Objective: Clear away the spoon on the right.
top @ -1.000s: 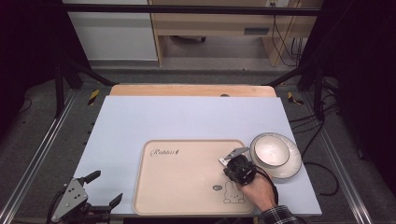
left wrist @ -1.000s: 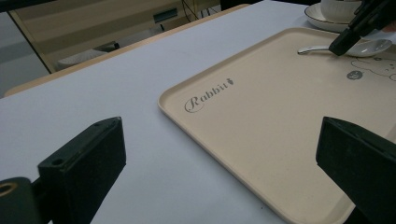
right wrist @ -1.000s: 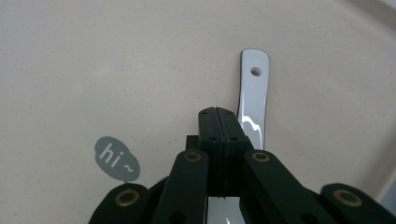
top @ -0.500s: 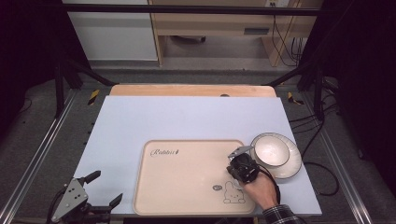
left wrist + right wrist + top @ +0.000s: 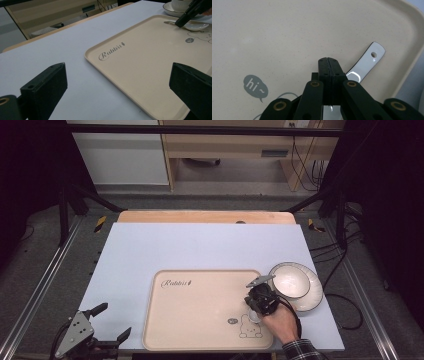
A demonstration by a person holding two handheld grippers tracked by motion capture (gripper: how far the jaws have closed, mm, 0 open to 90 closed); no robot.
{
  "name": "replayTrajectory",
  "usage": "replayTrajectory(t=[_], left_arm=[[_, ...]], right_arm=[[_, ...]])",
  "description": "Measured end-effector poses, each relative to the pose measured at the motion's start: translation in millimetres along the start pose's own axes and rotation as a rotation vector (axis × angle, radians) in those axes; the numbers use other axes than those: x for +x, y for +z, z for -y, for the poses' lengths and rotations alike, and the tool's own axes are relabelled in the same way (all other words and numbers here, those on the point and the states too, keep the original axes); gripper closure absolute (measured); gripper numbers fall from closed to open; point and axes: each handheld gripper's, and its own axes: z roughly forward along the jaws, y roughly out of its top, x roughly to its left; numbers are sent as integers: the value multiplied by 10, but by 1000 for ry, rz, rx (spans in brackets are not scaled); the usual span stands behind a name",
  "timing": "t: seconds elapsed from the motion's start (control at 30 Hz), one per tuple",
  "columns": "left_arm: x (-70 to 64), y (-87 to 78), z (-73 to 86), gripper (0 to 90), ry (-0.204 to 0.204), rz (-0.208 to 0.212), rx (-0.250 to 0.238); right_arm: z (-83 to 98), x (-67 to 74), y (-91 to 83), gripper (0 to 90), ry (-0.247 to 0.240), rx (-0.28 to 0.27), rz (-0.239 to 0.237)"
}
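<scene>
**High view: a white spoon lies on the tray**

The white spoon [image 5: 367, 62] is seen on the near right part of the beige tray [image 5: 200, 320], close to the bowl [image 5: 290, 281]. The right gripper [image 5: 260, 301] is held over it, fingers pressed together on nothing. The left gripper [image 5: 111, 321] rests at the surface's near left, fingers wide apart.

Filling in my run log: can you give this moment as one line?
right gripper: shut, over white spoon | spoon: on beige tray | left gripper: open, idle | bowl on plate: beside tray
</scene>
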Motion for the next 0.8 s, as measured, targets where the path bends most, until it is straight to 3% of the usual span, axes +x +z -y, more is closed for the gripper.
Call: replayTrajectory(t=[0.6, 0.8], left_arm=[[2, -6, -1, 11, -4, -1, -7], [1, -6, 0, 11, -5, -1, -7]], right_arm=[[9, 39, -143, 700, -28, -83, 6], [17, 61, -223, 635, -53, -114, 41]])
